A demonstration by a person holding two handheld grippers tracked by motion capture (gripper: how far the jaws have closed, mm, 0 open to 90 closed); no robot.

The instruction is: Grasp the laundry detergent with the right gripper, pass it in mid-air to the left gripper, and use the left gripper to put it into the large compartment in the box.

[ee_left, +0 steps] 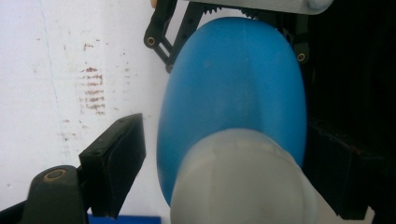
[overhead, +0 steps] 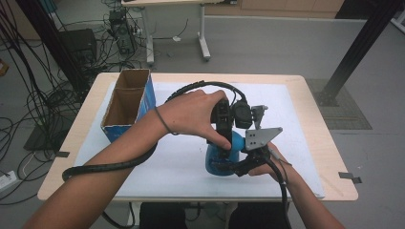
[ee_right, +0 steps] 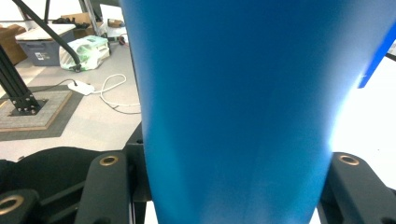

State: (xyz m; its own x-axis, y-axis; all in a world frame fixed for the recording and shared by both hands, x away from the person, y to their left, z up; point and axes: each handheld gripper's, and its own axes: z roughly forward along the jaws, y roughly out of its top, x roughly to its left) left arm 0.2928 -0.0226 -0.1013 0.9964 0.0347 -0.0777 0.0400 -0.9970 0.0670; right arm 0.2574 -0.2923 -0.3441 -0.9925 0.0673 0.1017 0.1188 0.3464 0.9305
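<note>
A blue plastic bottle (overhead: 217,162) with a whitish cap (ee_left: 243,182) stands on the white mat (overhead: 167,167) near the table's front. My right gripper (overhead: 228,166) reaches in from the right and is shut on the bottle's body (ee_right: 233,93), with a black jaw pressed against each side. My left gripper (overhead: 224,143) points down from above the bottle. In the left gripper view the cap sits between the left gripper's (ee_left: 226,140) jaws. A gap shows between the left pad (ee_left: 116,158) and the cap, so the jaws stand open around it.
An open cardboard box (overhead: 128,102) with blue sides stands at the mat's back left corner. The wooden table's front edge (overhead: 191,198) is close behind the bottle. Black cables trail from both grippers, and the left one loops over the mat.
</note>
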